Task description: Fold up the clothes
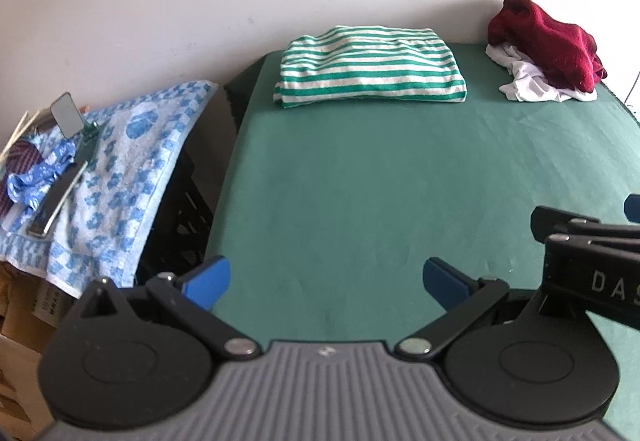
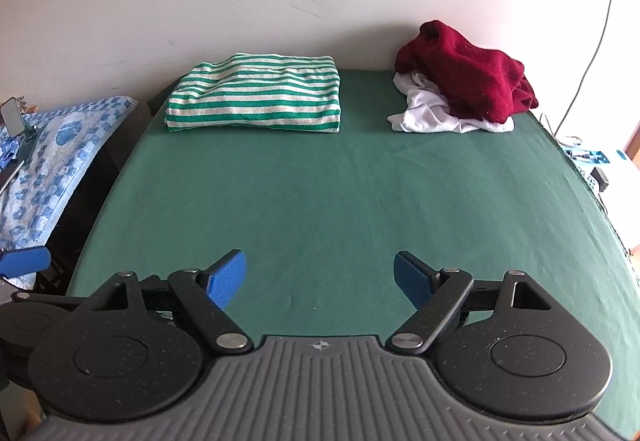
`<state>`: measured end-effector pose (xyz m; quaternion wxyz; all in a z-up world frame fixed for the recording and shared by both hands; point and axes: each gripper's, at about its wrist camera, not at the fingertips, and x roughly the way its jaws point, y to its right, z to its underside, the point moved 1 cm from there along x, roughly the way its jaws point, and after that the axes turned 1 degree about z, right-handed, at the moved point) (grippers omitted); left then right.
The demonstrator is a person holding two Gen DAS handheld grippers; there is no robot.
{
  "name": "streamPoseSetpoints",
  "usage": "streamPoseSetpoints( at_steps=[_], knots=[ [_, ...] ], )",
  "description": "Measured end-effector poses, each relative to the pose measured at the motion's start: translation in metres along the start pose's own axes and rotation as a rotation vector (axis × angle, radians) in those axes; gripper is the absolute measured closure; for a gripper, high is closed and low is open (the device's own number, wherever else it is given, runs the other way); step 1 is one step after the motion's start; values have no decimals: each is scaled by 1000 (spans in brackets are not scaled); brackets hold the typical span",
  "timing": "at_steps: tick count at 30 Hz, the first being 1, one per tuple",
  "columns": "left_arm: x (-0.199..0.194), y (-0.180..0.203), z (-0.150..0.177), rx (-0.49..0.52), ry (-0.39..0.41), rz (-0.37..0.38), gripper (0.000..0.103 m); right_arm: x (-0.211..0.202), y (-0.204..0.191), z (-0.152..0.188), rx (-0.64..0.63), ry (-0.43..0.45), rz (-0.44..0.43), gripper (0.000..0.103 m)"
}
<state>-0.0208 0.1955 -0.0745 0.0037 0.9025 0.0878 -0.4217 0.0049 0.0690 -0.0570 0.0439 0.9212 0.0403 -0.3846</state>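
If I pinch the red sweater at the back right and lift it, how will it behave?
The red sweater lies crumpled in a heap, so it will probably hang limp and unfurl. Its knit looks thick, so likely heavyish for cloth and not slippery. It rests on the white garment, which may drag along. Both the left gripper and right gripper are open.

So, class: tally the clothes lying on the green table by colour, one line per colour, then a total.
Green-and-white striped, folded garment: 1
Dark red, crumpled garment: 1
White, crumpled garment, partly under the red one: 1
Total: 3
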Motion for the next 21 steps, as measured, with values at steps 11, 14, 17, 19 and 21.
streamPoseSetpoints(
  at_steps=[11,14,17,19,21],
  knots=[
    [1,-12,-4,-27,-8,-5,0,-1,-5,-4,2,6,10,19],
    [-2,-12,-6,-7,20,0,1,-1,-4,-5,9,7,-3,19],
    [-12,-15,-3,-25,87,93,2,-3,1,-8,25,17,-14,19],
    [-20,-13,-2,-30,131,104,3,-5,3,-9,27,33,-9,18],
    [-31,-8,1,4,207,85,0,-9,6,-10,28,51,2,18]
  ],
)
